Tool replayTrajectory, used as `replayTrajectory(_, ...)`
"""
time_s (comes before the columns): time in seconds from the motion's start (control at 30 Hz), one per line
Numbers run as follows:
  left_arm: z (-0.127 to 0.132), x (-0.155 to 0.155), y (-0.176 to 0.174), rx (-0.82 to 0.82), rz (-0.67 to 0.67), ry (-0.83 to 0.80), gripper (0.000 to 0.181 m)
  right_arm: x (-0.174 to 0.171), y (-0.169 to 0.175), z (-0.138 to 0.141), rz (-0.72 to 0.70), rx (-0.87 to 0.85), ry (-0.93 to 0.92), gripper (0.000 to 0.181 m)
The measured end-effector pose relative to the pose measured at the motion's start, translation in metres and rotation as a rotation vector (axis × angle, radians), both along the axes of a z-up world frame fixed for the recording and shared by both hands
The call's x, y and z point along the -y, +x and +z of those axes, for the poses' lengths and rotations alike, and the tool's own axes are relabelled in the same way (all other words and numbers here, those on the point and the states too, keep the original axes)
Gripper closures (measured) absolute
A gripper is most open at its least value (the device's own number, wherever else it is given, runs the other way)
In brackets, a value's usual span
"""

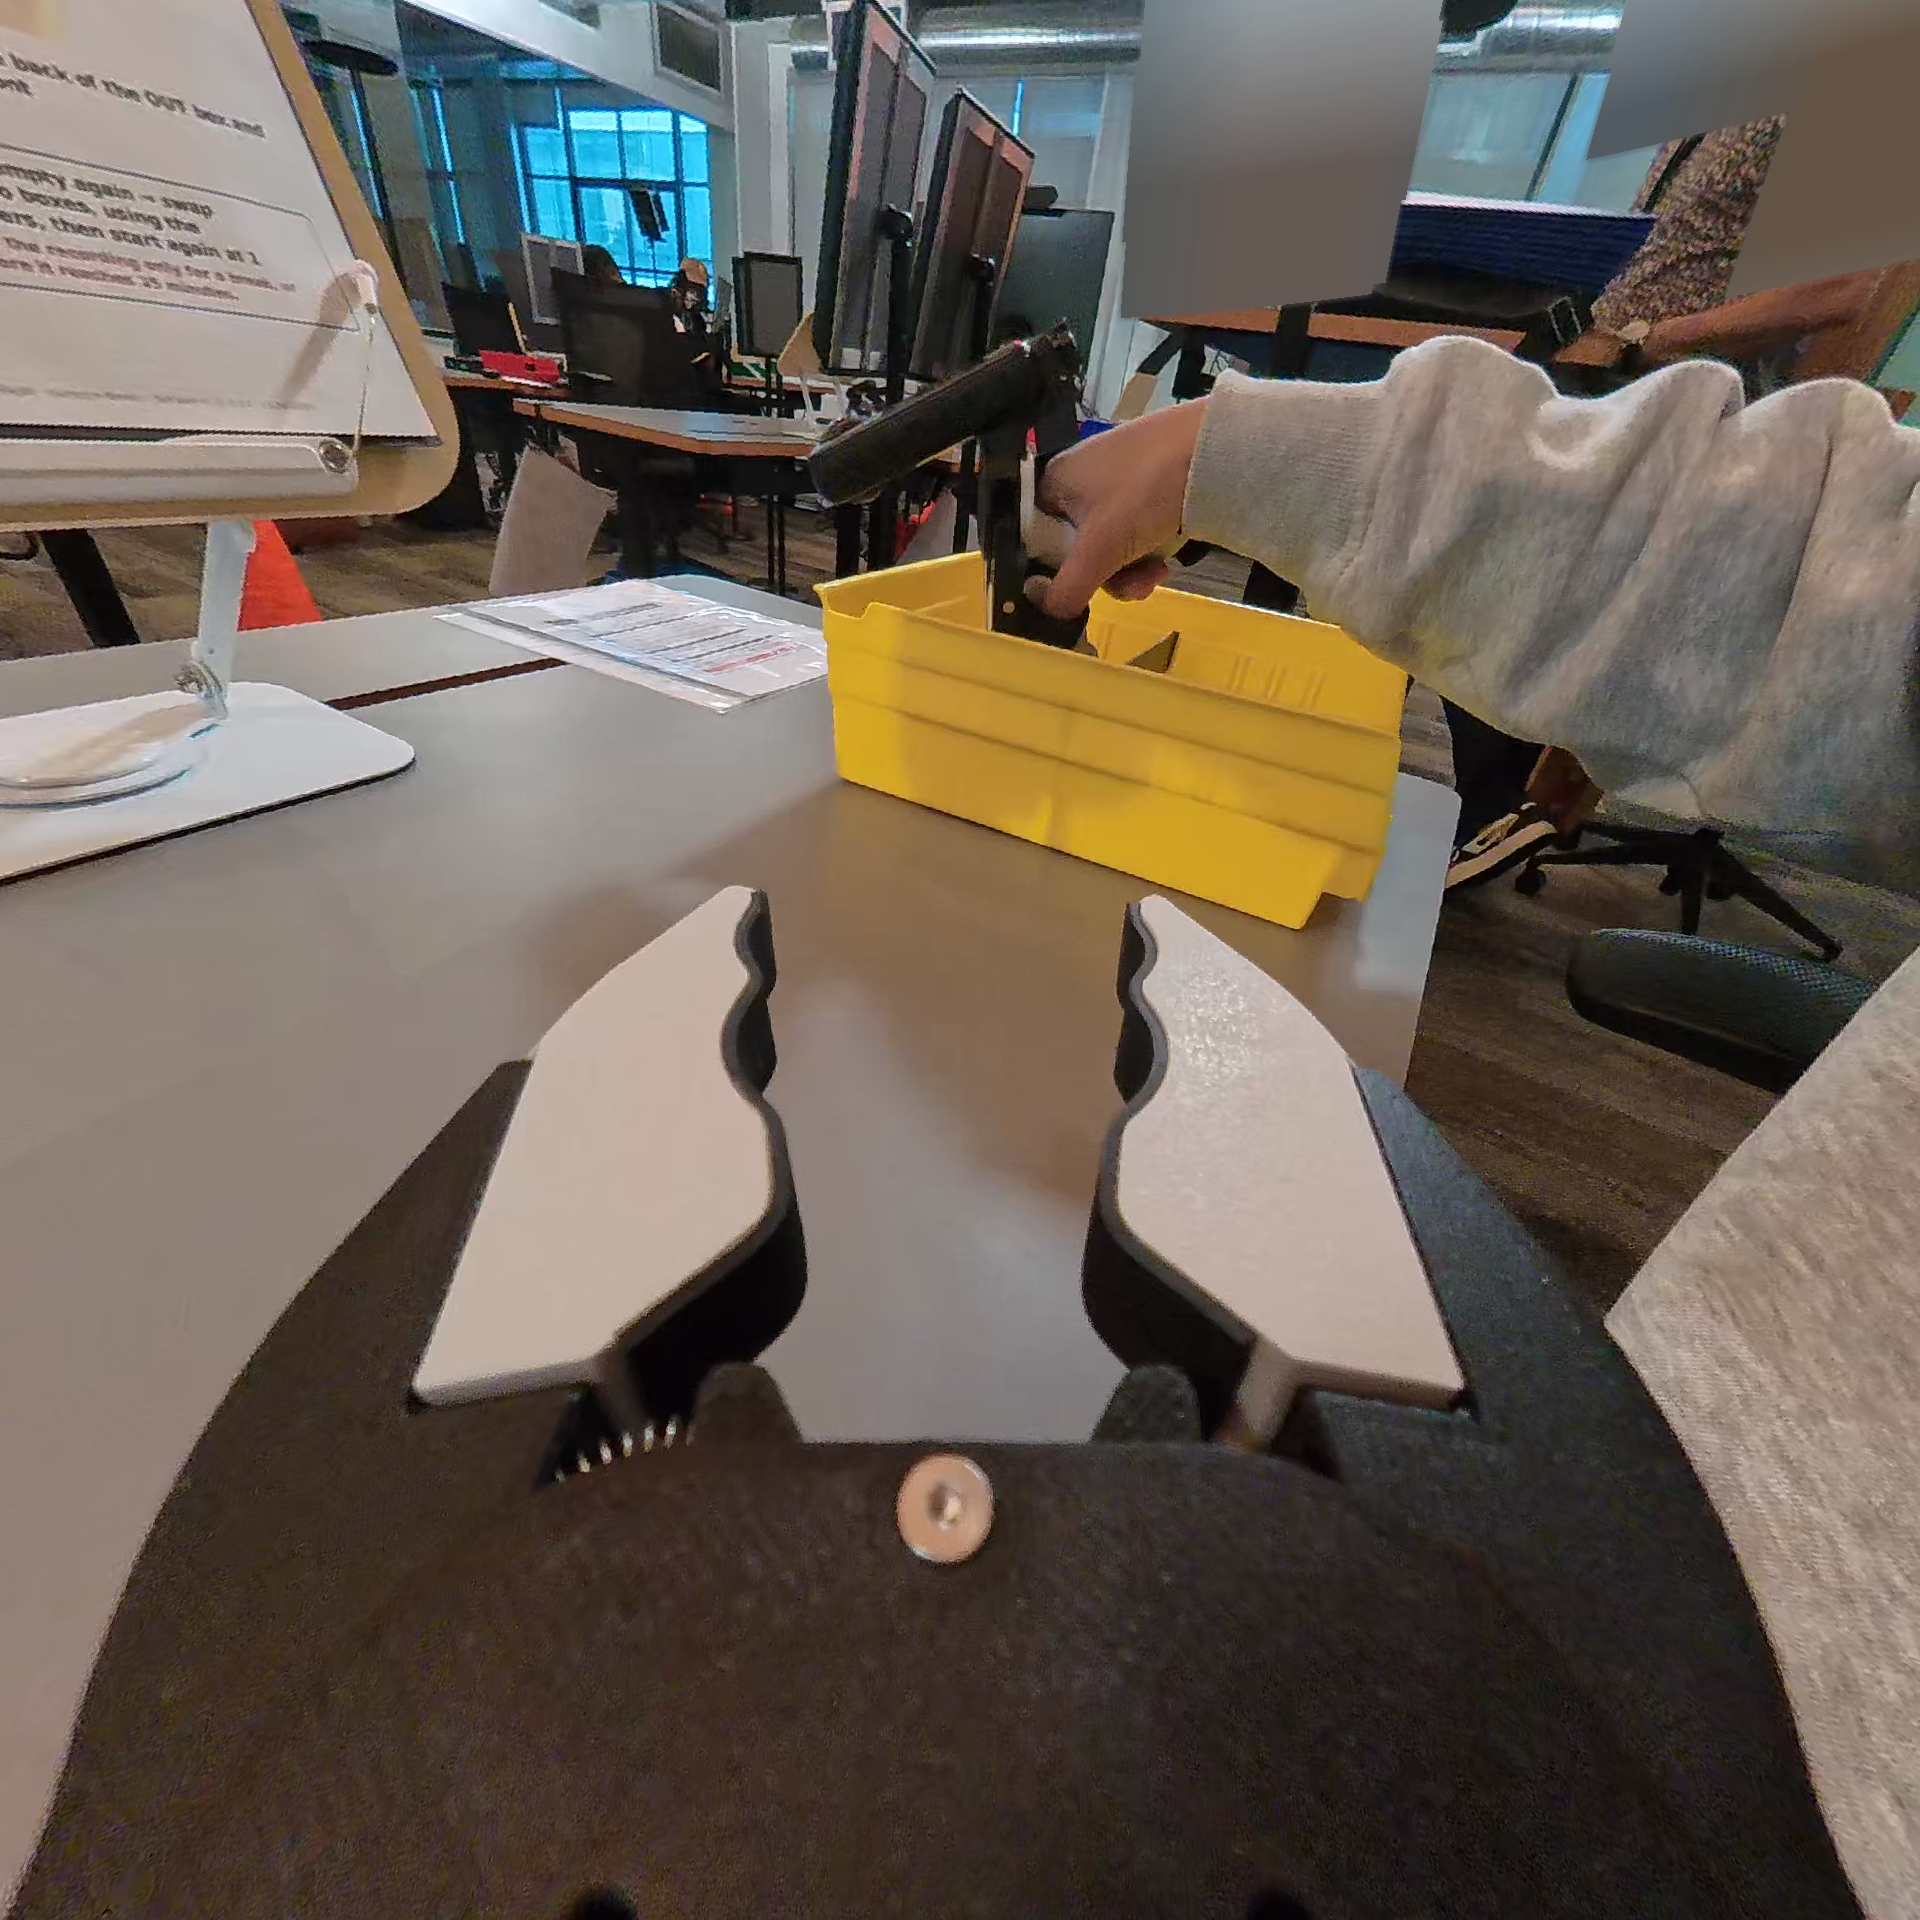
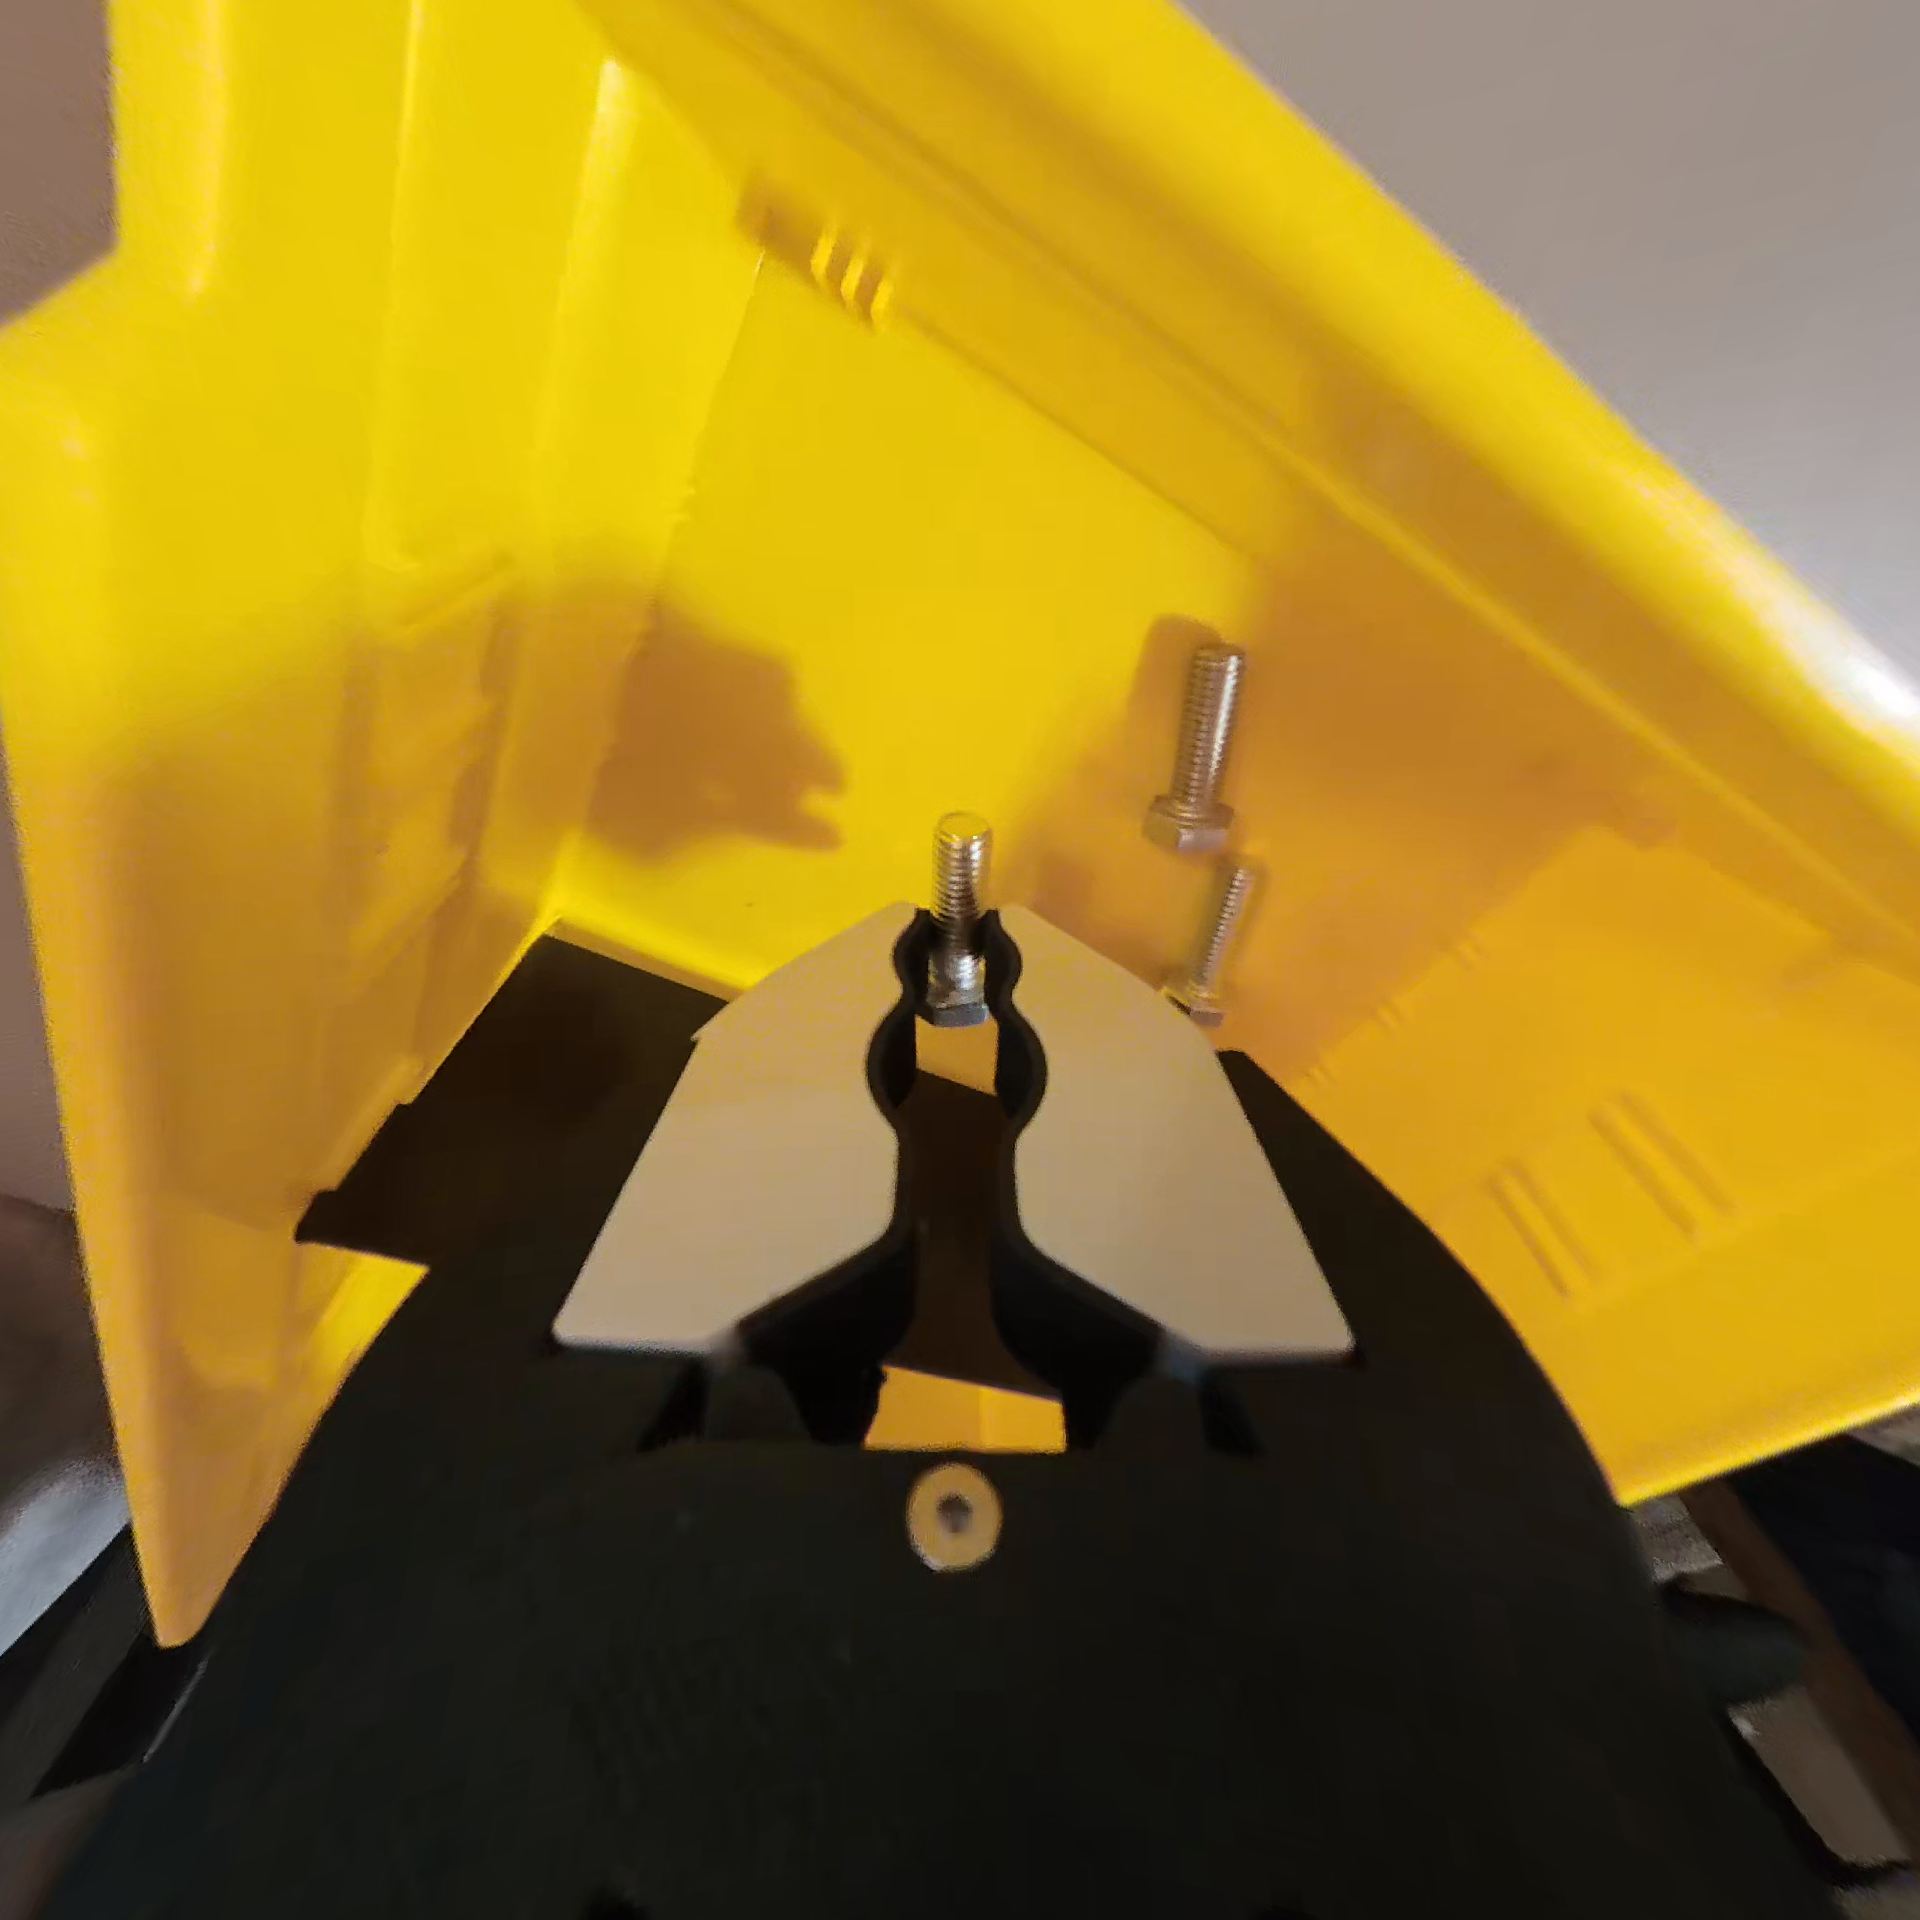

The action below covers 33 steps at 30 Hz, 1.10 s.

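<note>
My right gripper (image 2: 958, 930) points down into the yellow bin (image 2: 1039, 499), fingers clamped on a bolt (image 2: 958, 904). Two more bolts (image 2: 1197, 748) lie inside. My left gripper (image 1: 945, 977) hovers over the surface (image 1: 582, 831), fingers apart.

Document stand (image 1: 187, 312), laminated sheet (image 1: 665, 634), monitors (image 1: 914, 229).

Both views are evenly and brightly lit. Daylight is seen through distant windows (image 1: 613, 177) in the left wrist view, and soft glare is spread over the table (image 1: 520, 810). Straight lines are bowed toward the edges by the wide lens. A dark shadow (image 2: 717, 748) is cast inside the motion-blurred bin (image 2: 1455, 727).
</note>
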State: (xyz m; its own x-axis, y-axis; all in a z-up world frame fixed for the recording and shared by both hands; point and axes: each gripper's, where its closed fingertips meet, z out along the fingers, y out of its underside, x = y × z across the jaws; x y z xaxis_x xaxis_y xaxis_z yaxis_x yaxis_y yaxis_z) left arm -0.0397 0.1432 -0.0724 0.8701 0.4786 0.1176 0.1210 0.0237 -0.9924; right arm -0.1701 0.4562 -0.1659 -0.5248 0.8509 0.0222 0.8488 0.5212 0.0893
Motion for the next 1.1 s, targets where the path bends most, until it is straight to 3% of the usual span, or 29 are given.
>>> replayTrajectory(0.33, -0.003, 0.001, -0.001, 0.051, -0.031, 0.014, 0.122, -0.009, 0.002, -0.018, 0.01, 0.072, 0.061, 0.171)
replayTrajectory(0.47, -0.003, 0.001, -0.001, 0.056, -0.039, 0.017, 0.124, -0.011, -0.002, -0.001, 0.017, 0.005, 0.066, 0.162)
replayTrajectory(0.53, -0.003, 0.001, -0.001, 0.051, -0.036, 0.013, 0.125, -0.003, -0.008, 0.026, 0.017, -0.111, 0.044, 0.163)
replayTrajectory(0.6, -0.004, 0.001, -0.002, 0.048, -0.031, 0.01, 0.126, 0.027, -0.014, 0.071, 0.056, -0.323, -0.05, 0.165)
replayTrajectory(0.7, -0.005, 0.002, -0.005, 0.051, -0.017, 0.007, 0.128, 0.102, 0.001, 0.15, 0.236, -0.73, -0.276, 0.164)
replayTrajectory(0.8, 0.004, 0.011, -0.013, 0.109, -0.012, 0.059, 0.136, 0.19, 0.056, 0.182, 0.422, -1.0, -0.63, 0.161)
replayTrajectory(0.93, 0.033, 0.064, -0.046, 0.147, 0.122, 0.11, 0.144, 0.275, 0.131, 0.137, 0.451, -0.964, -0.983, 0.152)
replayTrajectory(1.0, 0.052, 0.116, -0.069, 0.116, 0.258, 0.08, 0.145, 0.301, 0.157, 0.111, 0.496, -0.982, -1.04, 0.152)
replayTrajectory(1.1, 0.088, 0.222, -0.093, 0.073, 0.508, 0.038, 0.148, 0.331, 0.198, 0.069, 0.673, -0.888, -1.058, 0.158)
